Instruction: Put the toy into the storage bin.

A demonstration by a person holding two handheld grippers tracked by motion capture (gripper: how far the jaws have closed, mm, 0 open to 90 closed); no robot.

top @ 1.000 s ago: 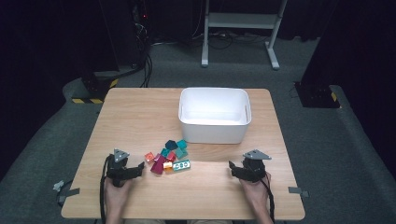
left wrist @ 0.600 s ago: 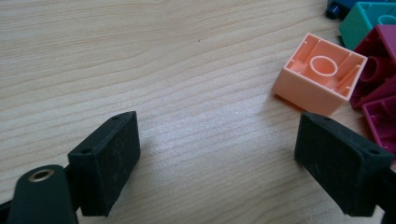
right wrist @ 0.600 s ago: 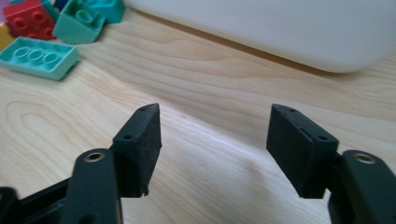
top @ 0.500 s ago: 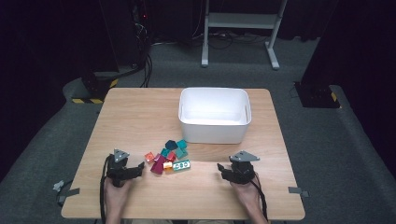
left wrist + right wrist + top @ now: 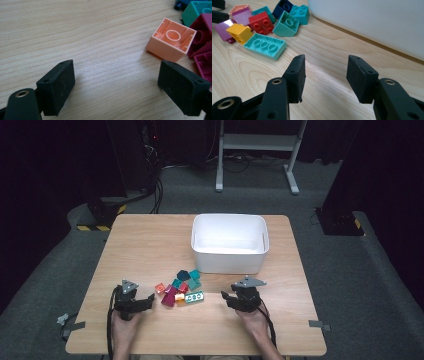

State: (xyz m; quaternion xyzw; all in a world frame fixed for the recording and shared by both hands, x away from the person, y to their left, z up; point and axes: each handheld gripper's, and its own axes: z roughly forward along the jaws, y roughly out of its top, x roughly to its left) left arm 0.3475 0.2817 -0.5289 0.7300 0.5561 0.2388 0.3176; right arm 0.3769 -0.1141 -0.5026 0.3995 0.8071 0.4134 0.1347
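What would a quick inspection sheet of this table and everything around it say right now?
Surface: wooden table, bare apart from the items below.
Job's things: pile of toy bricks; flat teal brick nearest the right gripper; white bin empty.
Clutter: nothing seen.
Grippers: left gripper open, peach brick just ahead; right gripper open, jaws have just been closing, nothing between them.
Cables: one trails from each gripper.
Surroundings: dark floor, white metal stand.
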